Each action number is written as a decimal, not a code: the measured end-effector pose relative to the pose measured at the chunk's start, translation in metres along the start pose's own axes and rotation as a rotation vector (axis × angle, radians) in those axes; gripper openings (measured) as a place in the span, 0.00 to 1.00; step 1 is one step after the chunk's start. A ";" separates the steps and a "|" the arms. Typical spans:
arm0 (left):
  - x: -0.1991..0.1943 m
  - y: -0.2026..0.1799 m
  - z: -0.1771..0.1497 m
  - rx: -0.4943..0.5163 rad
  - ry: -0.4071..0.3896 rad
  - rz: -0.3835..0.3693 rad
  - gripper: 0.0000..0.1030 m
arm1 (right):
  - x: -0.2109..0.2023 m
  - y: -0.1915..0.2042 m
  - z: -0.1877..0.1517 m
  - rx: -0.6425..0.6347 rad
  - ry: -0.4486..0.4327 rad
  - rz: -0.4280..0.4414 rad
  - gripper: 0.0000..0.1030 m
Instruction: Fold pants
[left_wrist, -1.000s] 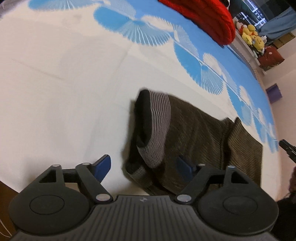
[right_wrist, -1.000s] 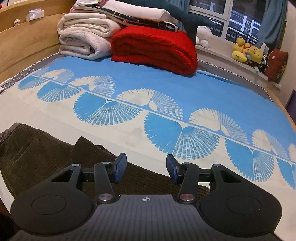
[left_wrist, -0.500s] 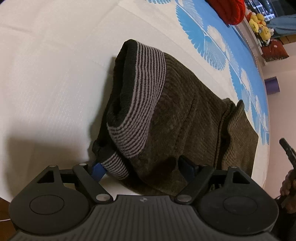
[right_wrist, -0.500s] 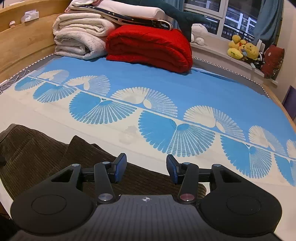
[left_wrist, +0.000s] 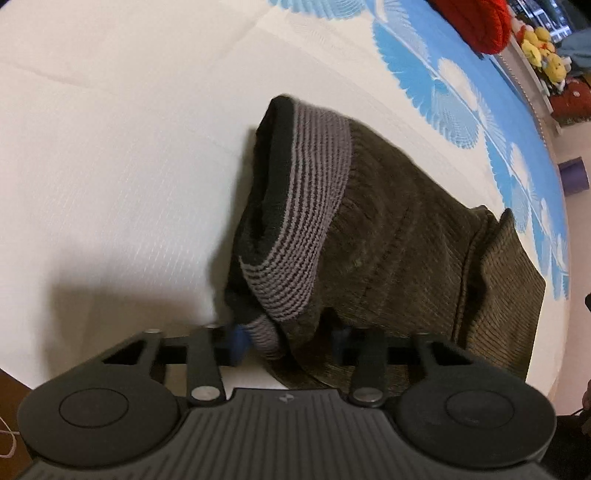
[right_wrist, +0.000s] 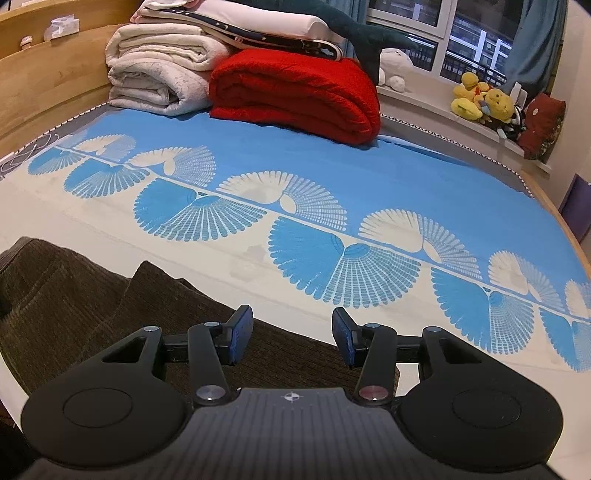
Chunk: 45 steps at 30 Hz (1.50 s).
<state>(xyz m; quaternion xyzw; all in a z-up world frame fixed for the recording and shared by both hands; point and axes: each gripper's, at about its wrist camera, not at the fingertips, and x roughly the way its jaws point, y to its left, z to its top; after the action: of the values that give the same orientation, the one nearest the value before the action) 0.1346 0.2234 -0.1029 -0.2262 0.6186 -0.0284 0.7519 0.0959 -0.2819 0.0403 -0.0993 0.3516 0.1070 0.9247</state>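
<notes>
Pants: dark brown corduroy pants lie bunched on the bed, mid-frame in the left wrist view and lower left in the right wrist view.
Waistband: the grey striped waistband runs from centre down to the bottom of the left wrist view, its lower corner between the blue pads.
Long axis: from the waistband the cloth stretches toward the right edge of the left wrist view, ending near the other tool.
Left hand-held gripper: jaws have just been closing, now pinching the waistband corner and the cloth edge.
Right hand-held gripper: pads spread, nothing between them, held above the pants' far end.
Nearer hand: left for the waistband, right for the leg end.
Judgement: the coming fold likely lifts the waistband along that axis.
</notes>
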 end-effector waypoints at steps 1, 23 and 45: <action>-0.005 -0.005 0.000 0.022 -0.015 0.006 0.33 | 0.000 0.000 0.000 -0.004 0.000 -0.001 0.48; -0.045 -0.323 -0.064 0.590 -0.243 -0.527 0.00 | -0.036 -0.069 -0.056 0.084 0.039 -0.079 0.48; 0.053 -0.320 -0.022 0.520 -0.155 0.086 0.30 | 0.030 -0.091 -0.076 0.463 0.161 0.250 0.68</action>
<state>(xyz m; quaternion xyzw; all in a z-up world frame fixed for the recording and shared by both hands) 0.2019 -0.0874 -0.0342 -0.0008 0.5401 -0.1370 0.8304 0.0942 -0.3850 -0.0262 0.1506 0.4484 0.1290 0.8716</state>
